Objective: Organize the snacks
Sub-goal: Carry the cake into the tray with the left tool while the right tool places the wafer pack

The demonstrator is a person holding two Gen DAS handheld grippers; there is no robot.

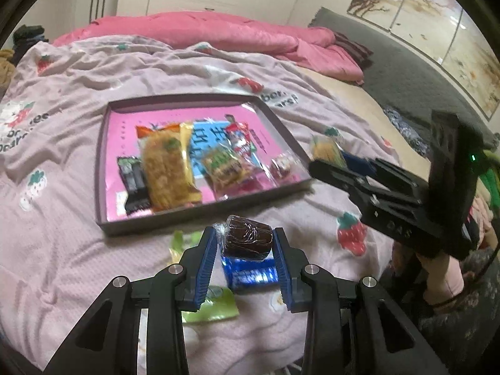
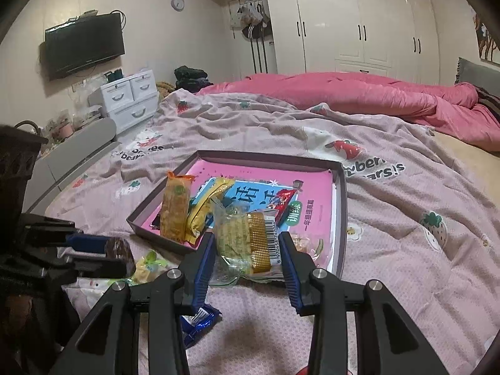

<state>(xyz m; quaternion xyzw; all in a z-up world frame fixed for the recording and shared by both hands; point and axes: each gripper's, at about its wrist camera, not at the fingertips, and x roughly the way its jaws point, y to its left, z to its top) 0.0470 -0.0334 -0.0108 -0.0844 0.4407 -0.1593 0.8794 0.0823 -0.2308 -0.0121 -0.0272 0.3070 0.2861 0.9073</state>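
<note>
With the left gripper (image 1: 245, 243) clenched on a wrapped brown roll (image 1: 247, 240) between its fingers and the right gripper (image 2: 247, 243) squeezing a crinkly cracker packet (image 2: 247, 243), both just short of the tray (image 1: 200, 212), either slick wrapper may slip onto the bed (image 1: 62, 250).

Snack packets (image 1: 168, 168) in tray (image 1: 103, 222) on bed (image 1: 62, 250)

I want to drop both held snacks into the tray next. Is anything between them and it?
Nothing visible blocks either. The left gripper holds the brown roll just short of the tray wall; the right gripper holds a clear cracker pack at its near corner. Only the low wall must be cleared.
</note>
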